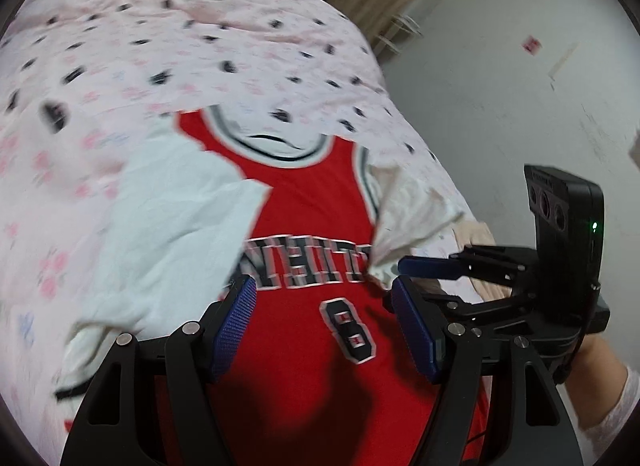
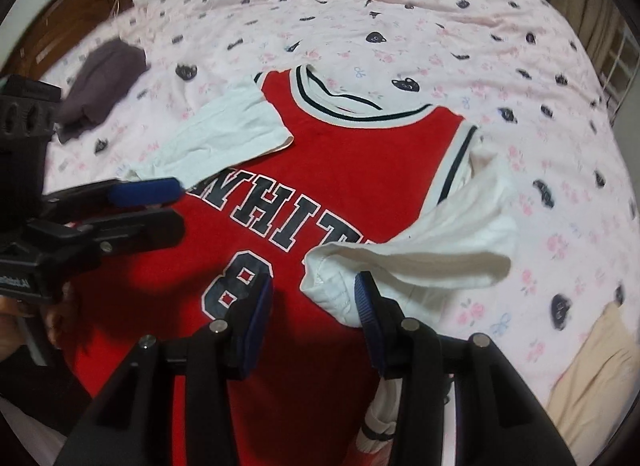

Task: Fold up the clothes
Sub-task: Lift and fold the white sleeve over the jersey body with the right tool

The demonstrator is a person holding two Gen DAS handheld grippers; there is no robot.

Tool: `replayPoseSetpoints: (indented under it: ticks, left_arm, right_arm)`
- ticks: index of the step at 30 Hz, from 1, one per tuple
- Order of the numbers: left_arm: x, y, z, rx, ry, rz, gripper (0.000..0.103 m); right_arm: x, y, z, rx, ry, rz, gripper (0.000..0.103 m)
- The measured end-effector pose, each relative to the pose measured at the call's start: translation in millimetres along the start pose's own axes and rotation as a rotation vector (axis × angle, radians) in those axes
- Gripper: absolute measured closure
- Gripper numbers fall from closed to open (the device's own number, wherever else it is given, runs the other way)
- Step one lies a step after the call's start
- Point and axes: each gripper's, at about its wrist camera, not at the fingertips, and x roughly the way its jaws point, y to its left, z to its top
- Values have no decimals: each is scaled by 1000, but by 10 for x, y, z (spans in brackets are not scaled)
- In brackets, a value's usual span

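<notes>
A red jersey (image 1: 312,201) (image 2: 352,169) with white sleeves, dark lettering and a number 8 lies face up on a pink bedspread (image 2: 400,5). Its right white sleeve (image 2: 432,242) is folded inward over the red body, and the cuff lies against one finger of my right gripper (image 2: 316,298). That gripper is open over the number, pinching nothing. The left white sleeve (image 1: 172,225) is spread out to the side. My left gripper (image 1: 324,318) hovers open above the number, with only red cloth below it. Each gripper also shows at the edge of the other's view.
A dark purple garment (image 2: 100,81) lies bunched at the bed's far left near the wooden headboard (image 2: 72,5). A beige cloth (image 2: 592,366) lies at the bed's right edge. A white wall (image 1: 500,85) stands beyond the bed. A person's sleeved arm (image 1: 612,406) holds the right gripper.
</notes>
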Motion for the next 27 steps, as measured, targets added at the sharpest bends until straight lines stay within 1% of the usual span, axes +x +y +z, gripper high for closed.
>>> replayPoseSetpoints:
  ticks: [3, 5, 8, 9, 10, 12, 14, 16, 18, 19, 20, 22, 25, 26, 27]
  left_arm:
    - [95, -229, 41, 129, 42, -17, 38]
    - [154, -375, 13, 211, 48, -8, 38]
    - [297, -550, -19, 291, 55, -38, 38]
    - [357, -594, -23, 306, 64, -37, 38]
    - [398, -617, -18, 308, 70, -40, 38]
    - [481, -640, -3, 281, 83, -71, 38]
    - [537, -635, 42, 245, 76, -101, 38]
    - [594, -641, 79, 222, 81, -110, 40]
    - [652, -655, 111, 210, 89, -121, 47]
    - [677, -656, 110, 210, 97, -115, 48]
    - [703, -657, 108, 211, 106, -109, 50]
    - [726, -650, 96, 208, 113, -100, 51]
    - [719, -629, 64, 197, 109, -92, 51]
    - [717, -622, 54, 194, 107, -90, 51]
    - [714, -615, 43, 190, 106, -87, 52]
  right_arm:
    - [-141, -80, -79, 9, -18, 13, 59]
    - [-293, -170, -144, 10, -32, 23, 59]
    - [-483, -403, -191, 56, -50, 35, 59]
    - [-539, -503, -209, 85, -59, 40, 59]
    - [-594, -636, -228, 133, -72, 51, 59]
    - [-650, -859, -246, 230, -94, 92, 59]
    - [-641, -1037, -230, 334, -116, 147, 59]
    - [-616, -1180, -202, 431, -140, 211, 57]
    - [-571, -1272, -164, 511, -167, 291, 57]
    - [-544, -1301, -136, 543, -176, 327, 57]
    - [-514, -1306, -107, 559, -172, 335, 57]
    - [-451, -1302, -49, 581, -157, 330, 57]
    - [-389, -1298, -4, 594, -133, 275, 58]
    - [-365, -1302, 1, 597, -124, 270, 60]
    - [-341, -1308, 5, 600, -116, 273, 65]
